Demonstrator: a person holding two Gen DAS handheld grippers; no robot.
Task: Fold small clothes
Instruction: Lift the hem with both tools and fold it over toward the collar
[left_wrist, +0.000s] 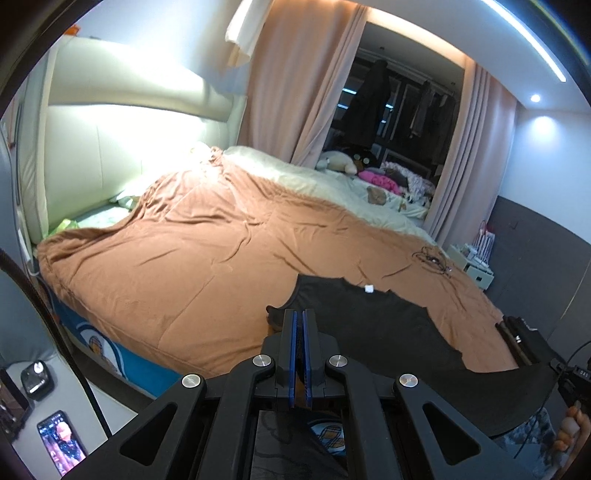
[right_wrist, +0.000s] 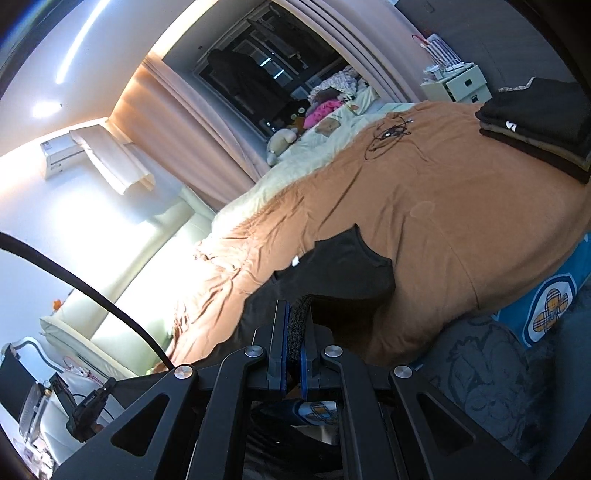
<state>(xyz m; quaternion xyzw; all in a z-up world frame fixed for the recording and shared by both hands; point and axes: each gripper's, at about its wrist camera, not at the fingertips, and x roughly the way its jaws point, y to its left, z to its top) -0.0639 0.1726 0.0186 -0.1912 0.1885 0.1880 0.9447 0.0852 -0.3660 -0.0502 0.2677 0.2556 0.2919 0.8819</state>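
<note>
Here, the left gripper (left_wrist: 299, 317) has its blue-padded jaws closed together, with a thin edge of the black garment (left_wrist: 369, 325) pinched between them. The right gripper (right_wrist: 294, 317) is likewise clamped, with a bunched fold of the same dark knit fabric visibly pressed between its pads. The garment is a small black top with a scooped neckline and a white label (left_wrist: 368, 288) at the collar. It hangs stretched between the two grippers, and its far portion lies on the near edge of the orange-brown duvet (left_wrist: 192, 251) covering the bed. Further along the duvet, a stack of folded dark clothes (right_wrist: 539, 125) sits near the bed edge. A tangle of black cable (right_wrist: 388, 134) lies beyond it on the duvet. At the far side, plush toys (left_wrist: 338, 162) rest by the curtained window (left_wrist: 399, 122).
</note>
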